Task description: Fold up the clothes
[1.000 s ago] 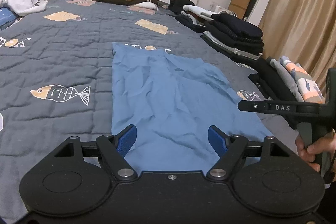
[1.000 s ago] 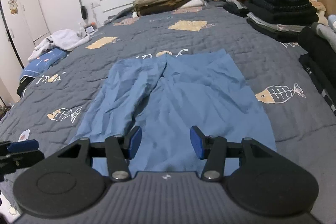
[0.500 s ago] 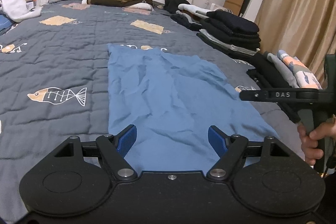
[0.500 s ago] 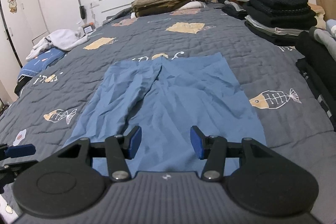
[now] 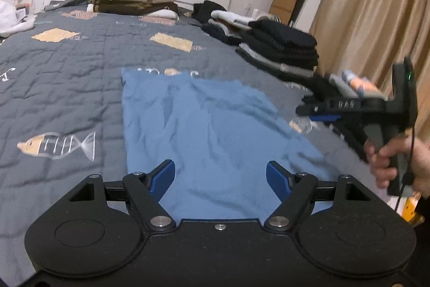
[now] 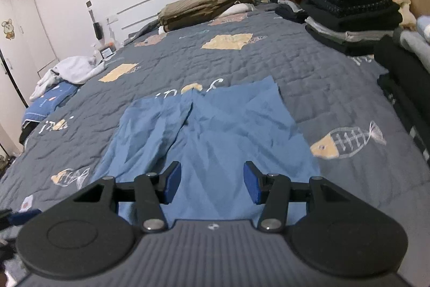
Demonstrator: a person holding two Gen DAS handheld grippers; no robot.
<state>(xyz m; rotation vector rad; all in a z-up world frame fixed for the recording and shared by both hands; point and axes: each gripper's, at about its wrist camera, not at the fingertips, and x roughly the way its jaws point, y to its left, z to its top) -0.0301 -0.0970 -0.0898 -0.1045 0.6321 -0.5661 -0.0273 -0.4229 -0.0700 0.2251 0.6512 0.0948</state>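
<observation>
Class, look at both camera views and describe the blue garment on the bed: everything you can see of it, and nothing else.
The blue garment is a plain mid-blue piece of thin, woven-looking cloth, creased all over. It lies spread flat on the grey quilted bedspread, narrower at its far end and widening toward the cameras. A long fold or seam runs down it lengthwise. Its near edge is hidden behind both tools. The left claw and right claw are open, and neither grips the cloth.

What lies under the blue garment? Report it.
The blue garment lies flat on the grey quilt. Printed lettering shows just past its far edge, and part of it runs under the cloth. Whatever else the cloth covers cannot be seen.
</observation>
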